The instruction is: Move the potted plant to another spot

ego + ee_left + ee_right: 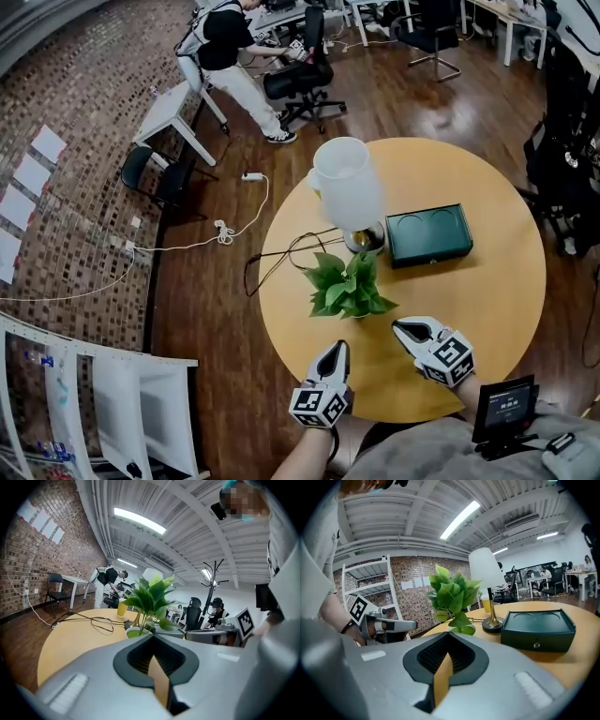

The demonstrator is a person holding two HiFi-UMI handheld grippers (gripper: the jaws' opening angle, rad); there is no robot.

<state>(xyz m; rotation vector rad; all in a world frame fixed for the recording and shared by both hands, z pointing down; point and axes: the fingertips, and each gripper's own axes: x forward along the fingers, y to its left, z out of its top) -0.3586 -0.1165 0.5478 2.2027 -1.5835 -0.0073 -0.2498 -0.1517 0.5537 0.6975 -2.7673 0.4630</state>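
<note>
**A:** While we held both grippers at the near edge of the round table, how far had we got with the potted plant?

**B:** Nowhere, by our reckoning. The plant stood upright on the wood, at about nine o'clock from the table's middle. The lamp had its brass foot just beside the plant at twelve o'clock, and the green box lay at two o'clock. Nothing touched the pot.

**A:** And what did we have in the jaws?

**B:** Nothing at all. The left gripper sat at six o'clock from the plant with its jaws pressed together, tips meeting and empty. The right gripper sat at four o'clock from it, and its jaws were closed and empty in the same way. Both pointed toward the leaves but stood apart from them.

**A:** So the whole job was left?

**B:** We thought so. The jaws had to part, we had to take the pot, lift it and set it down elsewhere. The bare wood at three to five o'clock on the table looked free. The black cable at ten o'clock from the plant looked to us like a snag to keep clear of.
</note>
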